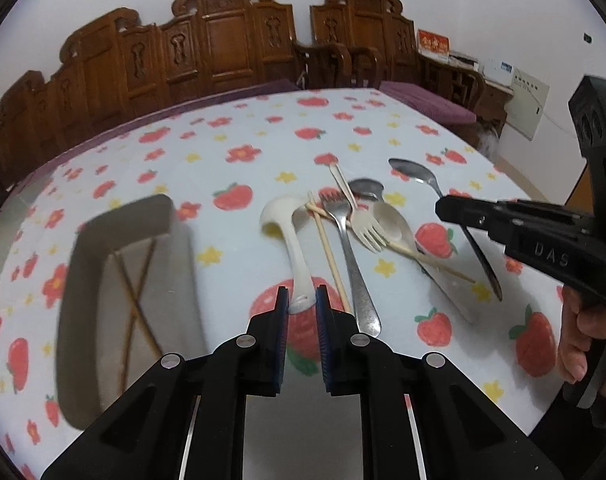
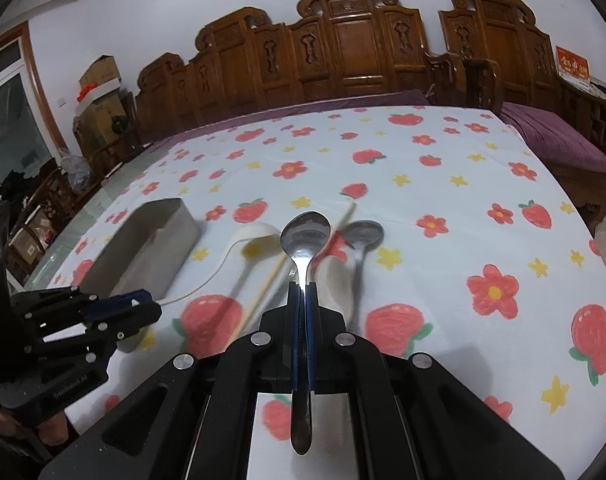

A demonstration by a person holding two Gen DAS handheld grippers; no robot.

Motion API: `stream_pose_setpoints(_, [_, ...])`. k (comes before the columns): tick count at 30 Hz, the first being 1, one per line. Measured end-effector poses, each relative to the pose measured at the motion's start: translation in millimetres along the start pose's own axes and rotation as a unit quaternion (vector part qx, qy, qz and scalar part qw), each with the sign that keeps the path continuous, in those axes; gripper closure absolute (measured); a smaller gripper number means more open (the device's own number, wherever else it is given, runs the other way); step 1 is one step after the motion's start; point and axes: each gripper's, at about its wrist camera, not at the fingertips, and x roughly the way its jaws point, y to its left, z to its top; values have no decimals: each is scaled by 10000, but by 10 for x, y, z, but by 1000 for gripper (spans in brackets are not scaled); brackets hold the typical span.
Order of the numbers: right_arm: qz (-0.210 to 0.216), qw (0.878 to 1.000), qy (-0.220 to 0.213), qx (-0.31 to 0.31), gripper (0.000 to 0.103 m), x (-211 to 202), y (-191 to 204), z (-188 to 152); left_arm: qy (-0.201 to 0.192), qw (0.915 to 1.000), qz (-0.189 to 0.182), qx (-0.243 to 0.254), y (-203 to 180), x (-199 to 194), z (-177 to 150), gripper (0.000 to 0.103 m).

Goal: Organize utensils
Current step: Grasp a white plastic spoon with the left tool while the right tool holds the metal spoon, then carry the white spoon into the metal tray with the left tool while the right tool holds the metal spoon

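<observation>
Left gripper [image 1: 302, 300] pinching the handle end of a white plastic ladle [image 1: 289, 228], bowl resting on the strawberry tablecloth [image 1: 231, 152] beside a metal fork [image 1: 349, 256]. Right gripper [image 2: 302, 288] clamped on a steel spoon [image 2: 304, 240], bowl pointing forward, apparently lifted off the cloth. Grey tray [image 1: 83, 272] to the left, holding crossed chopsticks [image 1: 137, 300]. Loose utensils piled between.

Glossy metal spoon [image 2: 304, 236], matt white plastic ladle [image 1: 287, 232], matt metal tray [image 1: 83, 264], printed cloth tablecloth [image 1: 231, 148]
</observation>
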Motion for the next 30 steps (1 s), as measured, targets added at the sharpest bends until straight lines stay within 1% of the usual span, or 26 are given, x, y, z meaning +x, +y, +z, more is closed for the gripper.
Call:
stream_pose_setpoints(3, [12,9999,-43,-126,99,-62,129,34,-110,9999,9,-32,49,-130,24,93])
stream_pose_setpoints(5, [3,9998,-59,-216,99,-91,210,49,-193,9998,-28,-53,73,-219,34,99])
stream_pose_setpoints(6, [2,9997,-63,-255,99,-106,248,54,-228,9997,-17,-65,89,-265,44,99])
stream_pose_setpoints(12, [42,9993,-57,-366,99,-176,413,44,-272,9995,-63,-131,183,-353,65,99])
stream_pose_setpoints(19, [61,9989,-81,-461,99,-231,506,62,-379,9988,-168,-258,256,-468,104,99])
stream_pose_setpoints(24, [73,9987,-118,-496,99,-281,548,80,-522,9981,-192,-278,278,-593,149,99])
stream_pose_setpoints(30, [113,9979,-157,-615,99,-335,692,108,-746,9963,-201,-379,379,-847,185,99])
